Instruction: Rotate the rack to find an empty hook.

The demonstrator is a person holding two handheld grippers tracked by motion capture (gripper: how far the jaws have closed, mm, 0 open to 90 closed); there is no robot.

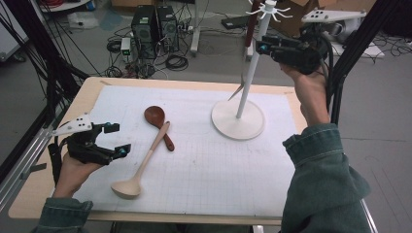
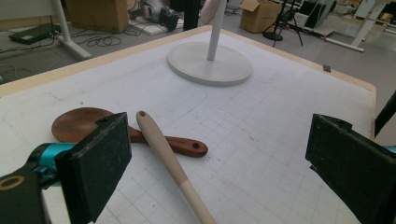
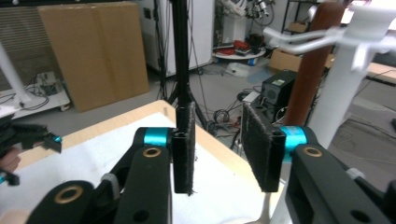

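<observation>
- As far as could be judged, about a third done: hung one dark brown long-handled utensil (image 3: 308, 70) from a hook at the top of the tall white round-based rack (image 1: 252, 124).
- Left two pieces lying on the white gridded mat (image 1: 218, 165): reddish-brown wooden spoon (image 1: 154, 115) and pale wooden ladle (image 1: 145, 162), crossed and touching, the ladle's handle on top.
- Held the right gripper (image 3: 219, 140) up beside the rack's top, jaws partly apart, nothing between them.
- Kept the left gripper (image 1: 119, 139) low near the two spoons, jaws wide apart (gripping nothing).
- No other holder or container seen.
</observation>
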